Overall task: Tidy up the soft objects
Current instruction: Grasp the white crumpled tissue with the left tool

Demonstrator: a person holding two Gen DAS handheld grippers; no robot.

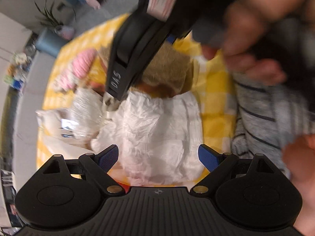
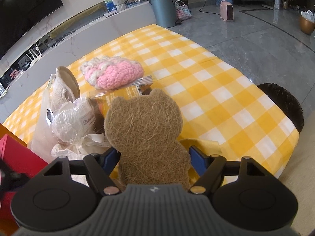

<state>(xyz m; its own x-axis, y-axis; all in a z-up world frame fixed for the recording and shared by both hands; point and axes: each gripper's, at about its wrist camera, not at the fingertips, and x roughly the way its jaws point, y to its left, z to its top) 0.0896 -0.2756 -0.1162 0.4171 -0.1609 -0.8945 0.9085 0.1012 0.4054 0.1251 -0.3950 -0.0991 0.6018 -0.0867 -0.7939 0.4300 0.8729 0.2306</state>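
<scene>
Mid-sort, by the look of it, one soft item lifted and not yet placed. Right gripper (image 2: 154, 158) closed on the lower part of a brown bear-shaped fibre pad (image 2: 144, 129), held upright at centre frame above the yellow checked cloth (image 2: 216, 90). Left gripper (image 1: 158, 157) spread wide, blue pads (image 1: 206, 156) either side of crumpled white plastic (image 1: 155, 129) at lower centre, apparently gripping nothing. In the left view, same pad visible at upper centre, partly hidden behind the other tool's black body.

Remaining pile at left of the right view: pink-and-cream knitted piece (image 2: 113, 71) upper left of centre, wrapped white bundle (image 2: 72, 122) below it, beige slipper (image 2: 63, 88) standing on edge beside that. Red box (image 2: 17, 155) at lower left edge, possibly the destination; cannot say.

Next move likely calling for a carry of the pad to its spot, then a release clear of the loose plastic.
</scene>
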